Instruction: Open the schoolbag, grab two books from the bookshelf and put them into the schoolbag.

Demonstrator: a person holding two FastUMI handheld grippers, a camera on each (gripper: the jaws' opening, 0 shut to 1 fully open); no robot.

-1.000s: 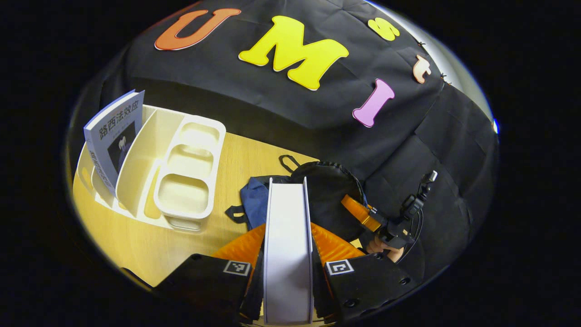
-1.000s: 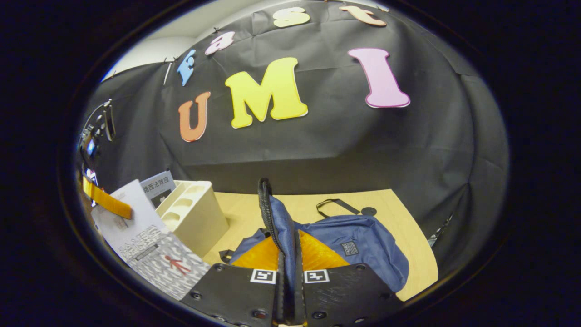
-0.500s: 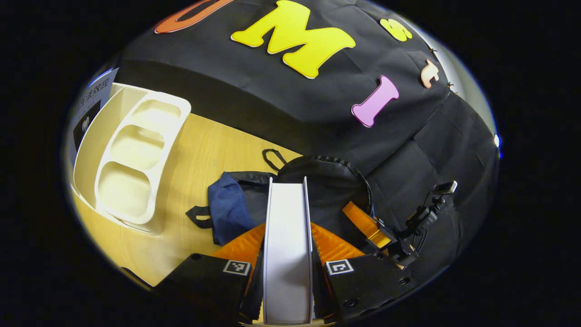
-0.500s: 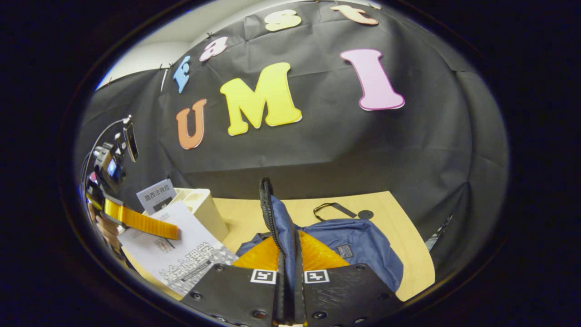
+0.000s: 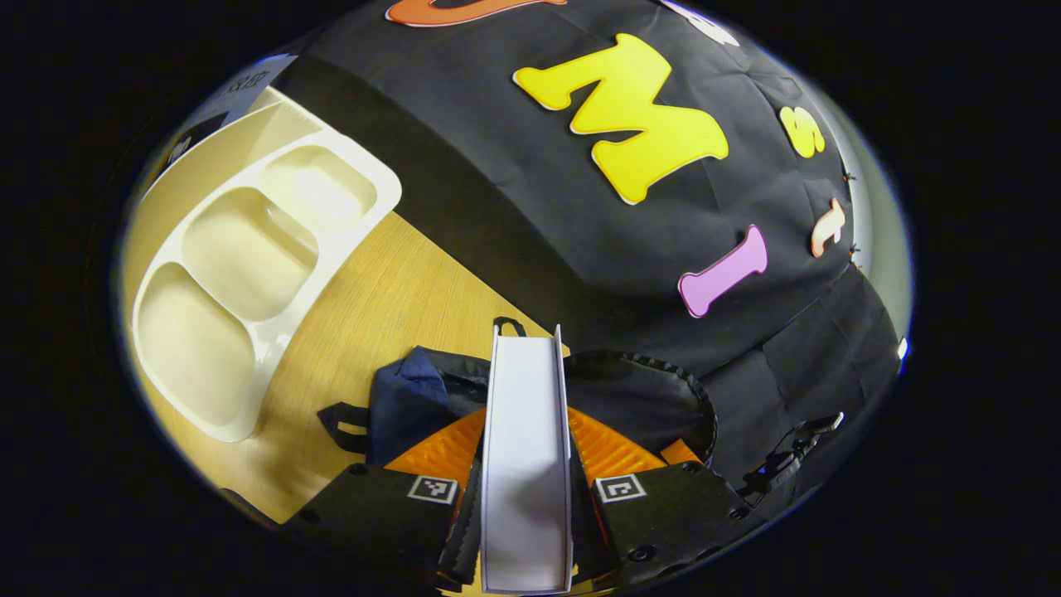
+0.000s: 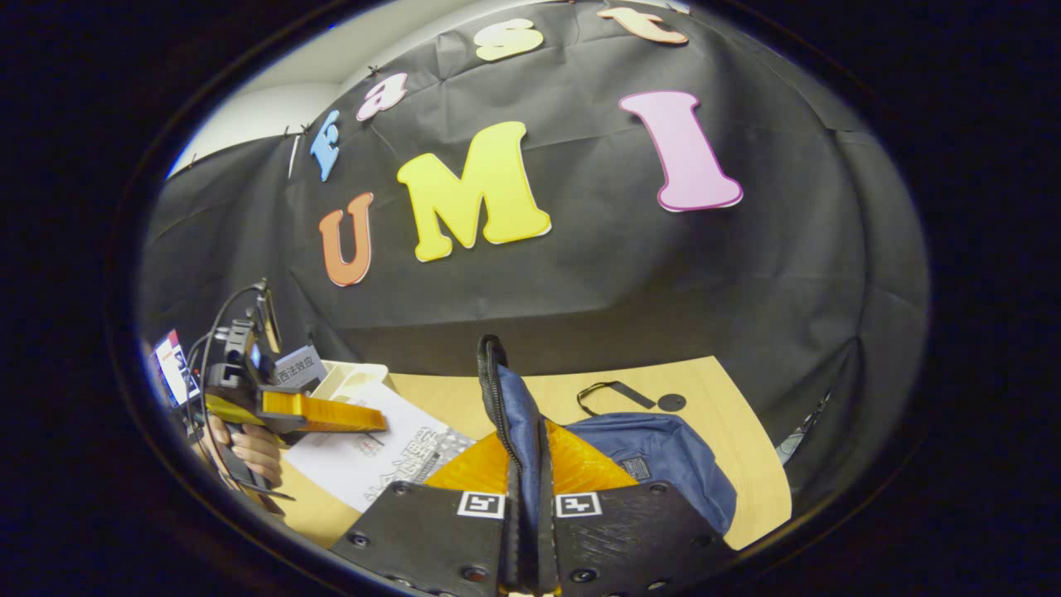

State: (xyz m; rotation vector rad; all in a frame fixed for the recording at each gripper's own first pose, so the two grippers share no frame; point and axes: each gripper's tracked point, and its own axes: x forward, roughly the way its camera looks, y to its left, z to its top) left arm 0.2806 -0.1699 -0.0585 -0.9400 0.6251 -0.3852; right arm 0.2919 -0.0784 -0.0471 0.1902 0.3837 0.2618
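Two books show here: the one you hold in your left gripper (image 5: 525, 464), and a second book (image 6: 300, 366) standing in the bookshelf (image 5: 240, 265). Both covers carry printed characters, too small and skewed to make out; the schoolbag (image 6: 655, 456) has a small dark label patch on its front, also unreadable, and each gripper carries square black-and-white markers near its fingers. Your left gripper's fingers press on both faces of the white book (image 5: 525, 448), which you see edge-on in the left gripper view, its far end reaching over the schoolbag's dark open mouth (image 5: 638, 398). In the right gripper view that same book's cover (image 6: 373, 452) lies tilted just beside the schoolbag, between it and the bookshelf, with your hand (image 6: 249, 448) wrapped around the left gripper's handle below it. Your right gripper (image 6: 524, 497) is clamped narrow on the zippered edge of the schoolbag's flap (image 6: 506, 398), holding it upright above the bag. The schoolbag is navy blue with a black lining and black straps, slumped on the wooden table (image 6: 729, 431); a black strap loop (image 6: 609, 394) lies on the table just behind it. The cream bookshelf, with three rounded compartments along its near side, stands on the table to the left of the schoolbag, well apart from it.
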